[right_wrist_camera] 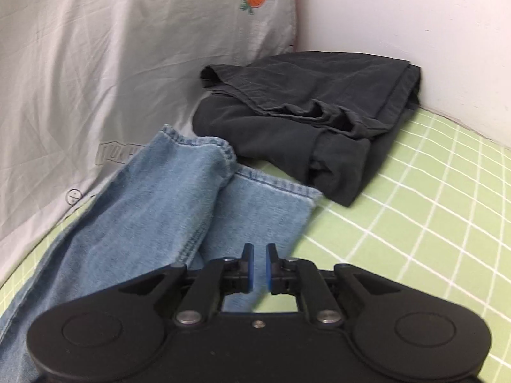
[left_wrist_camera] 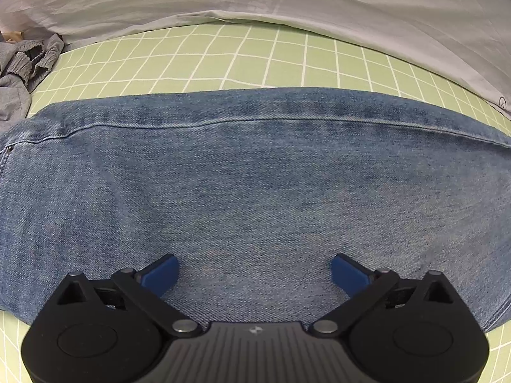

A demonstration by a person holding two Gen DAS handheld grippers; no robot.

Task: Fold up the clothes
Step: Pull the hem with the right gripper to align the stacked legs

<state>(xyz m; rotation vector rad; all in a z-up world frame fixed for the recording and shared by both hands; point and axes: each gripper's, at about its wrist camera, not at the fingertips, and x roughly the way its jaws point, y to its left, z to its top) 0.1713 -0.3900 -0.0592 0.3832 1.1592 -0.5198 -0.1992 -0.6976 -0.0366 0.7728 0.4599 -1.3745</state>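
In the left wrist view the left tongs [left_wrist_camera: 254, 274] stand spread wide over the broad upper part of the jeans [left_wrist_camera: 255, 191], nothing between their blue pads [left_wrist_camera: 163, 273]; the denim lies flat across the green checked bed sheet [left_wrist_camera: 223, 57], a side seam running across it and a pocket corner with a rivet at the far left, so this hand looks placed to press down or pin the thick part while the other end is handled. A pale grey quilt [left_wrist_camera: 319, 0] lies behind the jeans, and a crumpled grey garment [left_wrist_camera: 22, 63] sits at the left edge, likely waiting its turn. In the right wrist view the right tongs [right_wrist_camera: 259, 263] are drawn narrow, a thin gap left between the pads, above the lower leg of the jeans [right_wrist_camera: 153, 198]; whether cloth is pinched there I cannot tell. The two leg hems lie one partly over the other, pointing toward a dark, loosely folded garment [right_wrist_camera: 303, 121] set in the corner against the wall [right_wrist_camera: 399, 25], seemingly put aside as done. The narrow tongs near the hems suggest a grip meant to carry the legs back toward the waist.
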